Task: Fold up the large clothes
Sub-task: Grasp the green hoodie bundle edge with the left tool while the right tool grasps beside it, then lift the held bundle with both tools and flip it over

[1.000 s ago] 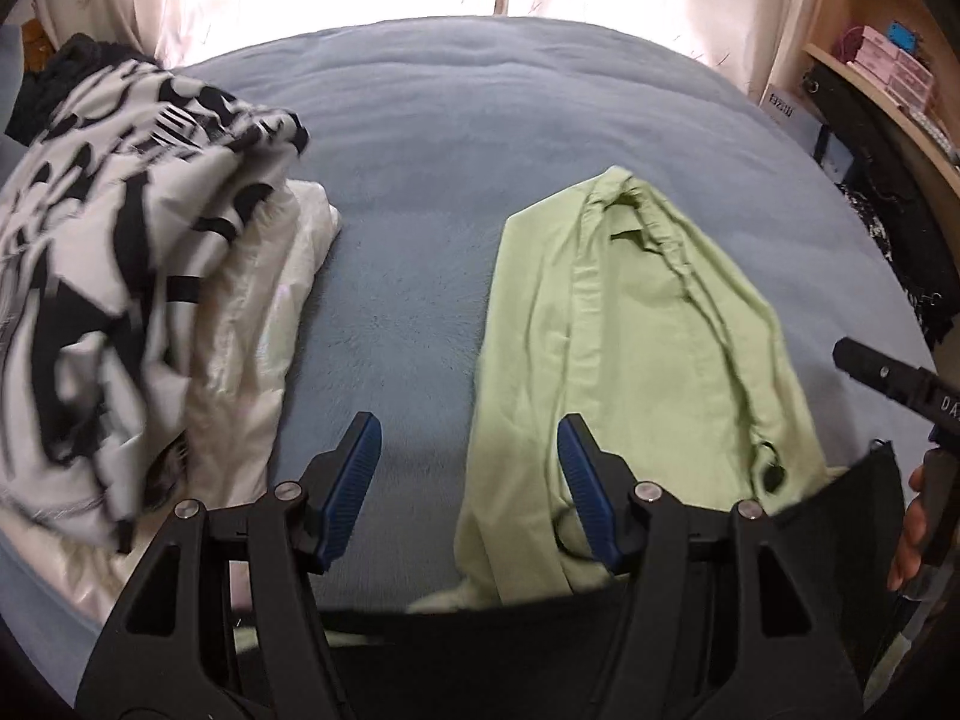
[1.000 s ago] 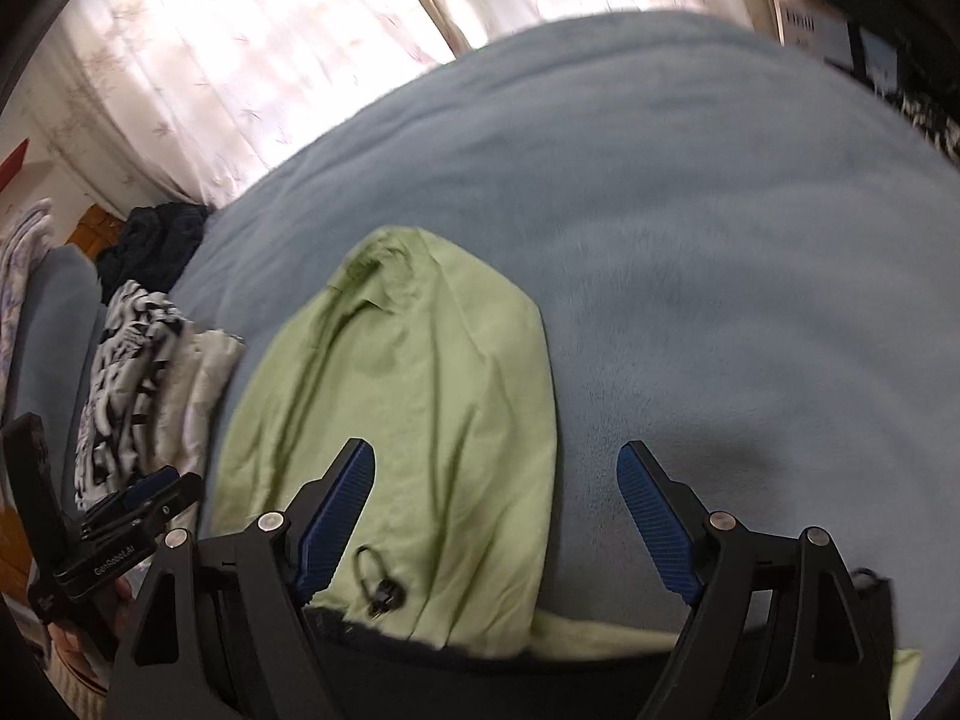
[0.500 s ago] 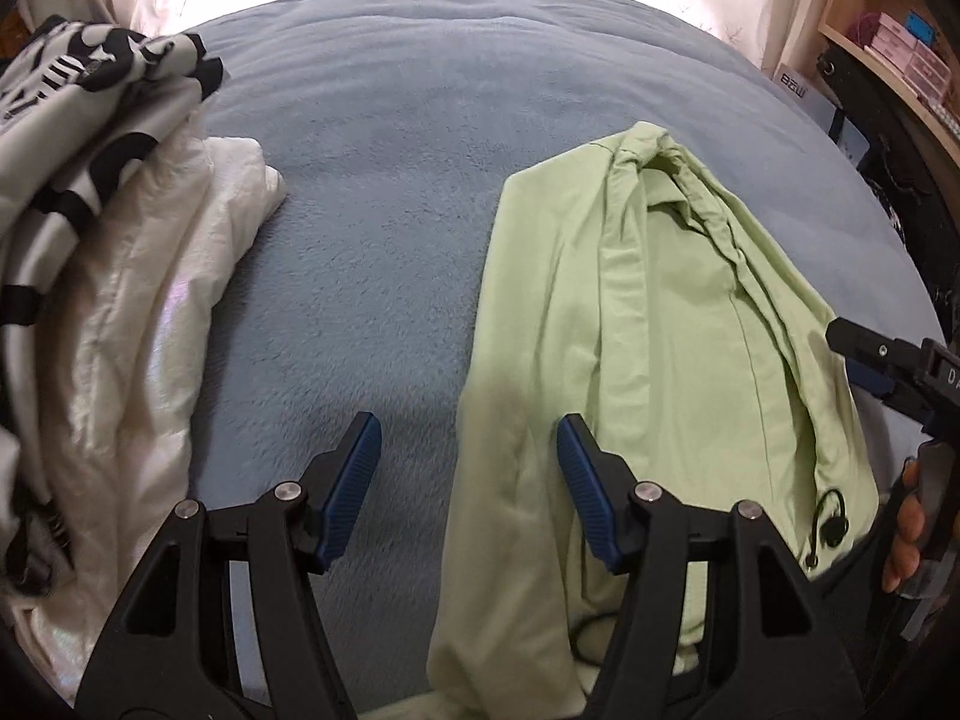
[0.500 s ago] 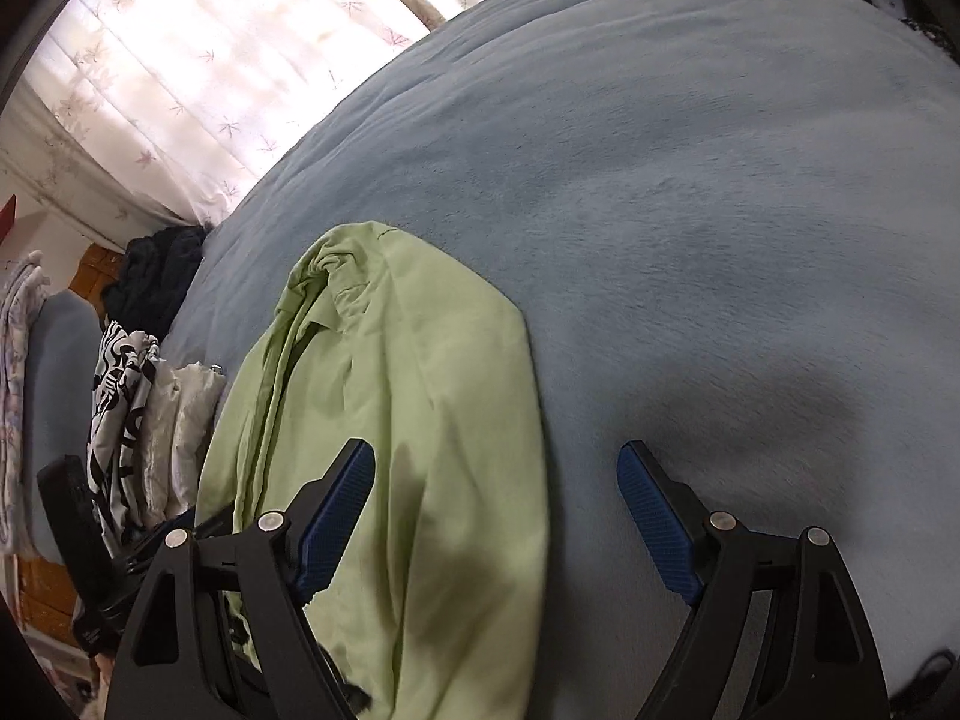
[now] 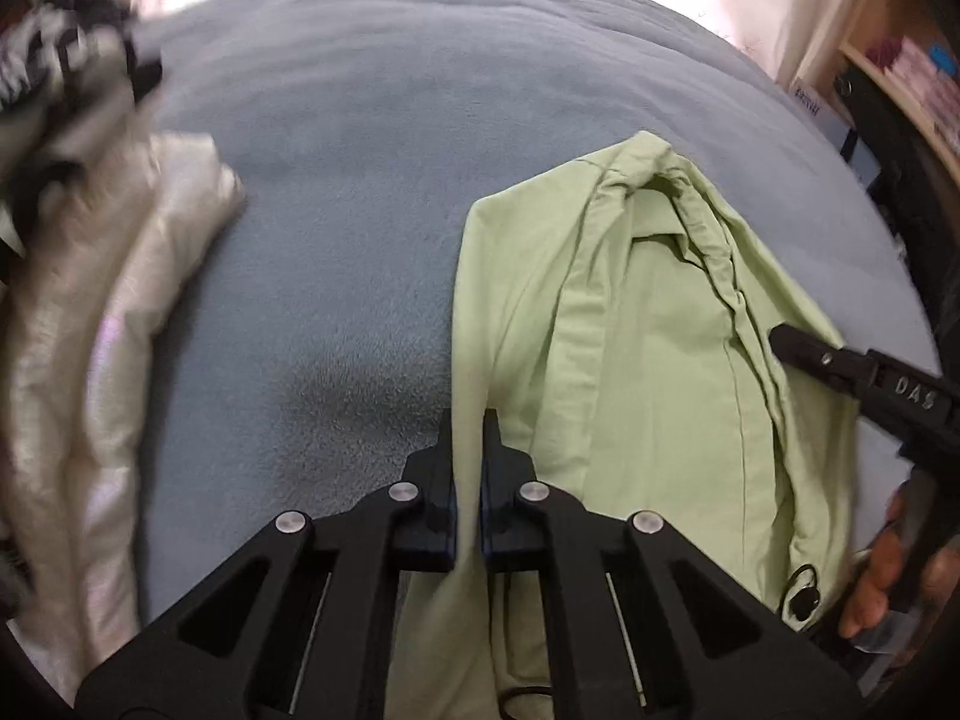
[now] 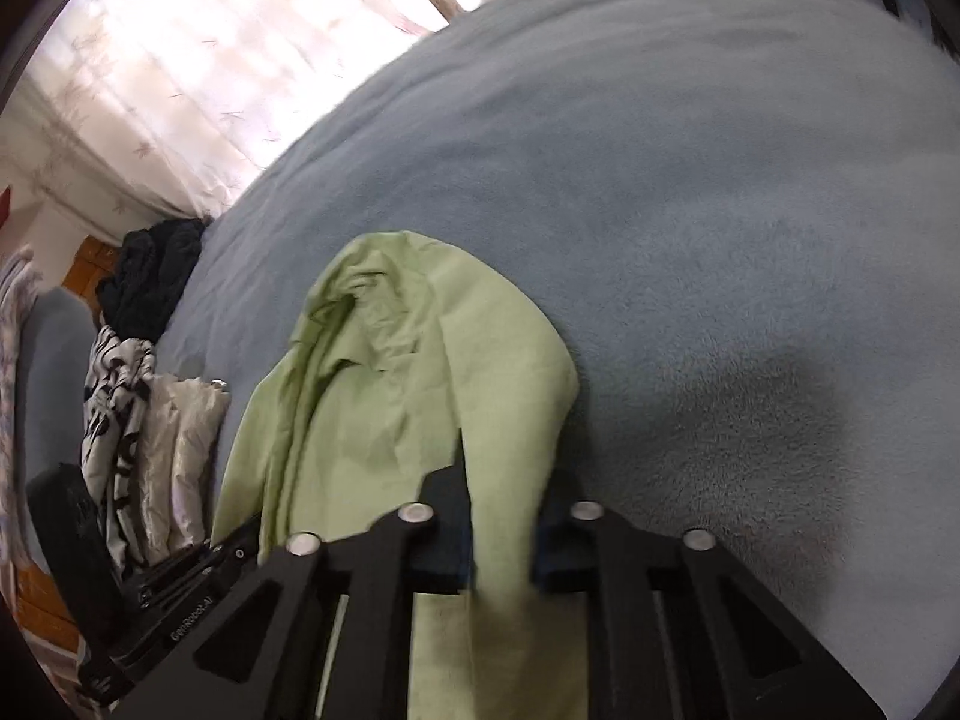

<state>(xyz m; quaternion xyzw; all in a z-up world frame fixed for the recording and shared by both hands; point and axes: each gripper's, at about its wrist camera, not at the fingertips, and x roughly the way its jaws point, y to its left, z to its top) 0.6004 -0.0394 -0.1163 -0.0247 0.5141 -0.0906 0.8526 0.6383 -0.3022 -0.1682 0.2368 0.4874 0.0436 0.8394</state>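
Note:
A light green shirt (image 5: 648, 324) lies lengthwise on the blue-grey bed cover (image 5: 372, 138), collar at the far end. My left gripper (image 5: 467, 438) is shut on the shirt's left edge. My right gripper (image 6: 501, 480) is shut on the shirt's right edge (image 6: 510, 396); the cloth passes between its jaws. The right gripper's body also shows at the right of the left wrist view (image 5: 864, 378), over the shirt. The left gripper's body shows at the lower left of the right wrist view (image 6: 180, 594).
A pile of folded clothes lies on the left: a cream garment (image 5: 102, 324) under a black-and-white patterned one (image 5: 54, 66). A dark garment (image 6: 150, 276) lies at the far left of the bed. Curtains (image 6: 198, 78) hang behind the bed. A wooden shelf (image 5: 900, 90) stands at the right.
Both grippers have moved down onto the shirt and closed on its edges, left on the left edge and right on the right edge. They were open before.

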